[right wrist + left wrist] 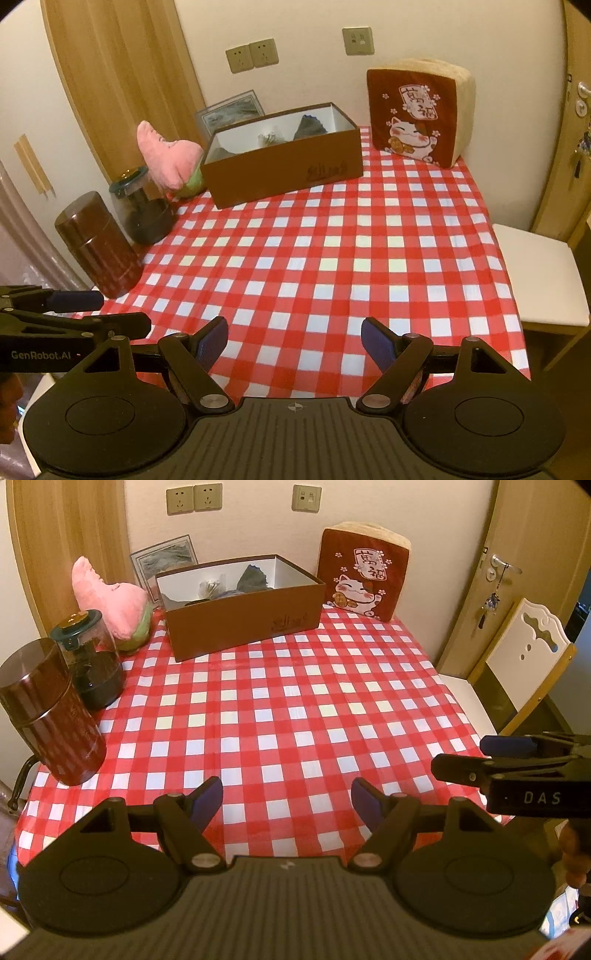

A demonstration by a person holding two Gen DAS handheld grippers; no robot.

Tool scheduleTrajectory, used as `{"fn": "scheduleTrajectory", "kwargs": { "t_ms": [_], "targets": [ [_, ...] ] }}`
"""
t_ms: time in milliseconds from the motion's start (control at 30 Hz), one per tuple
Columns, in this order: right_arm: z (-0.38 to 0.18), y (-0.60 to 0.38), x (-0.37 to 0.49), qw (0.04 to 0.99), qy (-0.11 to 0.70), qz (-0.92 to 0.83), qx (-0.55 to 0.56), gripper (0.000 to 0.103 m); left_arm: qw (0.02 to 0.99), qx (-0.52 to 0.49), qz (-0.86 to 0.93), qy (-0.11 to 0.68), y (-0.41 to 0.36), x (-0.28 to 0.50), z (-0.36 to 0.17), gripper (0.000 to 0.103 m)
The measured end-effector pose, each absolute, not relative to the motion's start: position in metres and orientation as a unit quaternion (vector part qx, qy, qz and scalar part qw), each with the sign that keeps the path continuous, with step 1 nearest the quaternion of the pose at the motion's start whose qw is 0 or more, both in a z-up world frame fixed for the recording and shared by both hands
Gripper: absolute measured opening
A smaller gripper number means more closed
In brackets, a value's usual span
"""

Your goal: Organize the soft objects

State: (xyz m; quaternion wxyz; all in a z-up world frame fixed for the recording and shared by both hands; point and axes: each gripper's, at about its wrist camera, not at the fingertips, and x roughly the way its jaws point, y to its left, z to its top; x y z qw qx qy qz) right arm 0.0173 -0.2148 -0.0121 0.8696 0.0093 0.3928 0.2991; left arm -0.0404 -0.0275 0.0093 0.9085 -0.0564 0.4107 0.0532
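Observation:
A pink and green plush toy [110, 603] [170, 160] leans at the far left of the checked table, left of an open brown box [243, 618] [284, 173] that holds dark soft items. A red cushion with a lucky cat [364, 574] [419, 114] stands against the wall to the right of the box. My left gripper [288, 795] hangs open over the near table edge, nothing between its fingers. My right gripper [295, 334] is open and empty too, beside it; its fingers [461, 764] show at the right of the left wrist view.
A dark red canister [48, 720] [98, 243] and a clear jar with a dark lid [90, 657] [142, 206] stand at the left edge. A framed picture [164, 559] leans on the wall behind the box. A white chair [517, 664] [543, 273] stands right of the table.

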Motion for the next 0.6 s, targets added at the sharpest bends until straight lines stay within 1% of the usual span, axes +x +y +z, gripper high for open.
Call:
{"fn": "scheduleTrajectory", "kwargs": {
  "t_ms": [600],
  "targets": [
    [-0.0129,-0.2150,0.0143,0.868,0.397,0.299,0.009,0.079,0.909,-0.055,0.051,0.410,-0.0307,-0.0438,0.0113,0.075]
  ]
}}
